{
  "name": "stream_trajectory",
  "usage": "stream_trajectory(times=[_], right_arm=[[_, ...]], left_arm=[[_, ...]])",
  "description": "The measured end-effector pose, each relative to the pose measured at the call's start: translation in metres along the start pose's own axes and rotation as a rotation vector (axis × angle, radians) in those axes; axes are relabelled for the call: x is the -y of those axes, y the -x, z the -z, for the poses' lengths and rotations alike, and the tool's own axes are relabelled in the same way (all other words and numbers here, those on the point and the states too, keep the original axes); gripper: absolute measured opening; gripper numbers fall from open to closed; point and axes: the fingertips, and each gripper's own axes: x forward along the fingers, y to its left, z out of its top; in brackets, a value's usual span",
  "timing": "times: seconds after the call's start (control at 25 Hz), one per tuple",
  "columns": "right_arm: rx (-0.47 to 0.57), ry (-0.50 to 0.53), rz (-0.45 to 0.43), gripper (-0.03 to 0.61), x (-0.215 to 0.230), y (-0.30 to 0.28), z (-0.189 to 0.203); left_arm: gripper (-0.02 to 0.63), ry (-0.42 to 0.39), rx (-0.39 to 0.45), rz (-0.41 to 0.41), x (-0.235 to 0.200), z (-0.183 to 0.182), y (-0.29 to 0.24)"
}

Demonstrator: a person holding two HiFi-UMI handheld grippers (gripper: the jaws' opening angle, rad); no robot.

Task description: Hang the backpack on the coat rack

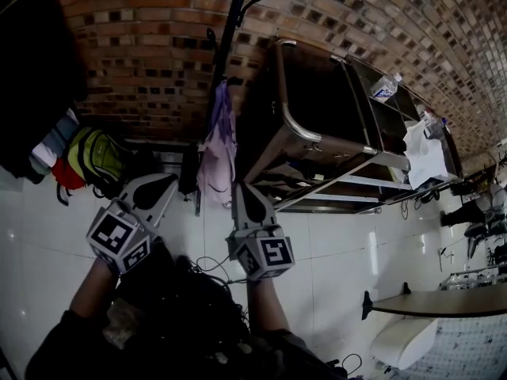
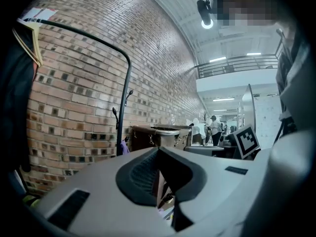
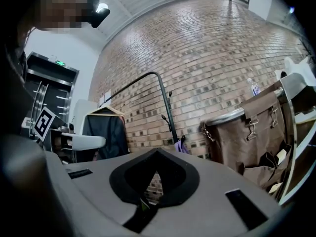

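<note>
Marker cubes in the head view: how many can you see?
2. One cube rides on the left gripper, at lower left. The other cube rides on the right gripper, near bottom centre. None seems hidden.

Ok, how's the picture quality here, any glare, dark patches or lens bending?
Head view: heavy fisheye bends the brick wall; the bottom is murky. Left gripper view: a ceiling lamp flares white, corners black. Right gripper view: brick evenly lit and sharp, corners dark.
</note>
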Motion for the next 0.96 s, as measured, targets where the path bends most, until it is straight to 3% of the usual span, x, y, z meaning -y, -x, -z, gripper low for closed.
stream_trajectory(times=[0.96], right_arm=[[-0.089, 0.03, 0.029, 0.023, -0.079, -0.035, 0.007]], left_arm=[[0.037, 0.051, 0.014, 0.038, -0.047, -0.002, 0.047]])
